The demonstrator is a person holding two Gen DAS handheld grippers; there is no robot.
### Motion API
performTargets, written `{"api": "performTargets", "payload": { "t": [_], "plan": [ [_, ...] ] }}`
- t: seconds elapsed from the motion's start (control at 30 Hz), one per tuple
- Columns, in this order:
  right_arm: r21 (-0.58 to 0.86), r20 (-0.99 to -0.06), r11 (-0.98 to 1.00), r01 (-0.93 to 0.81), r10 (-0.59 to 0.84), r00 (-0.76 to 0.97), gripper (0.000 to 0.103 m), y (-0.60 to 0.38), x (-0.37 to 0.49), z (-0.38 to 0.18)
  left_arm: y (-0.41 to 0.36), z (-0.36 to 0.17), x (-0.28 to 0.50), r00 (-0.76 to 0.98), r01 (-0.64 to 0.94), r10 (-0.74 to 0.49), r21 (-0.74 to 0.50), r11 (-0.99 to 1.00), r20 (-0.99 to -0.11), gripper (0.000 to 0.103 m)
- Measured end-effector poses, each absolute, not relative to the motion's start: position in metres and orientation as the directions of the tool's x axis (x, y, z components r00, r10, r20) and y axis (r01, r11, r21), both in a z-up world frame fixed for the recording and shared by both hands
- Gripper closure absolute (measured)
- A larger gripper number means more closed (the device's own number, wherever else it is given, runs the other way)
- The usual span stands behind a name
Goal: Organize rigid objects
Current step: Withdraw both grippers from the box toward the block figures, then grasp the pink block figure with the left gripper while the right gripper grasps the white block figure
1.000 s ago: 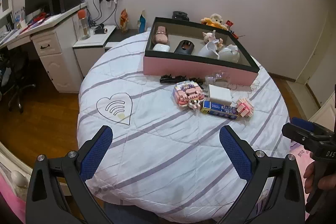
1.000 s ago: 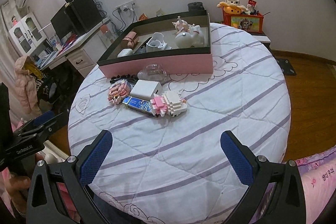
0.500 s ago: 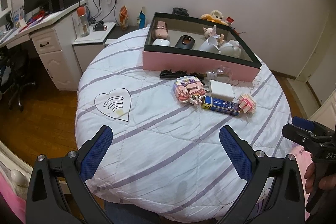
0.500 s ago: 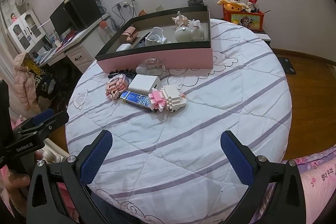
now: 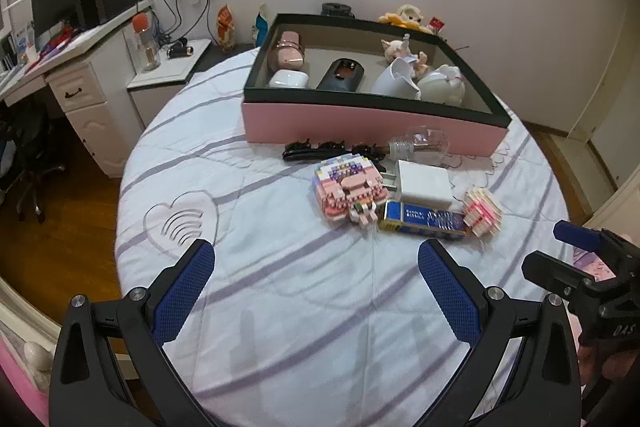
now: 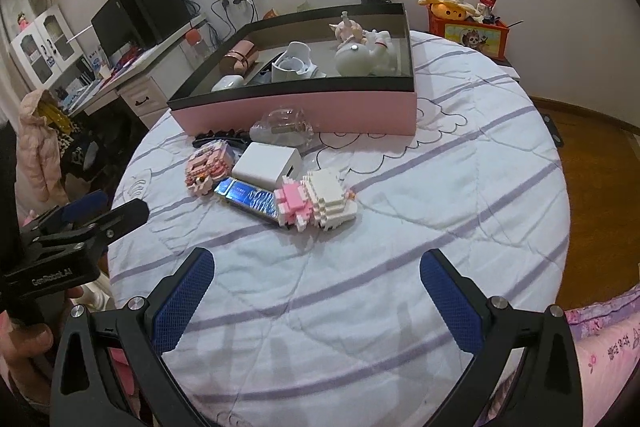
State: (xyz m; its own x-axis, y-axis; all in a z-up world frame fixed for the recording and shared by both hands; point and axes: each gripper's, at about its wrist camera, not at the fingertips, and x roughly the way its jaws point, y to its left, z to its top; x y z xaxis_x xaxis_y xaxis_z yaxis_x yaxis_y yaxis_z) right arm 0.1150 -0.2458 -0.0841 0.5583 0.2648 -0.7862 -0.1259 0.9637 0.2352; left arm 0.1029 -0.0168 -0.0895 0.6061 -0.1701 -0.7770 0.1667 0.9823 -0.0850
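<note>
Left wrist view: left hand-held gripper (image 5: 316, 281) spread wide, empty, above the surface's (image 5: 280, 307) near edge. Blue box (image 5: 424, 223) lies well ahead, long axis left to right, among toys before the pink tray (image 5: 368, 123). Right hand-held gripper (image 6: 316, 283) likewise spread, empty.

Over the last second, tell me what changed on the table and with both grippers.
Both grippers eased forward toward the cluster of loose items: the pink block model, white box and blue pack now sit larger and nearer in both views. Left gripper and right gripper remain open and empty. Nothing was grasped or released; the items and the pink tray lie as before.
</note>
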Motion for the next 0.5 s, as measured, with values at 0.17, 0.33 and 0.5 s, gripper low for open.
{"api": "performTargets", "payload": {
  "t": [0.17,0.33,0.5],
  "plan": [
    [0.231,-0.796,0.965,-0.126,0.262,0.545,0.0,-0.243,0.133,-0.091,-0.025,-0.101,0.126,0.589,0.165,-0.158,-0.073,0.983,-0.793,0.0],
    [0.231,-0.801,0.964,-0.13,0.264,0.537,0.0,-0.241,0.148,-0.098,-0.028,-0.115,0.15,0.566,0.146,-0.151,-0.081,0.986,-0.81,0.0],
    [0.229,-0.812,0.964,-0.138,0.267,0.519,0.009,-0.239,0.159,-0.107,-0.031,-0.128,0.167,0.543,0.137,-0.155,-0.095,0.986,-0.825,0.0]
  ]
}}
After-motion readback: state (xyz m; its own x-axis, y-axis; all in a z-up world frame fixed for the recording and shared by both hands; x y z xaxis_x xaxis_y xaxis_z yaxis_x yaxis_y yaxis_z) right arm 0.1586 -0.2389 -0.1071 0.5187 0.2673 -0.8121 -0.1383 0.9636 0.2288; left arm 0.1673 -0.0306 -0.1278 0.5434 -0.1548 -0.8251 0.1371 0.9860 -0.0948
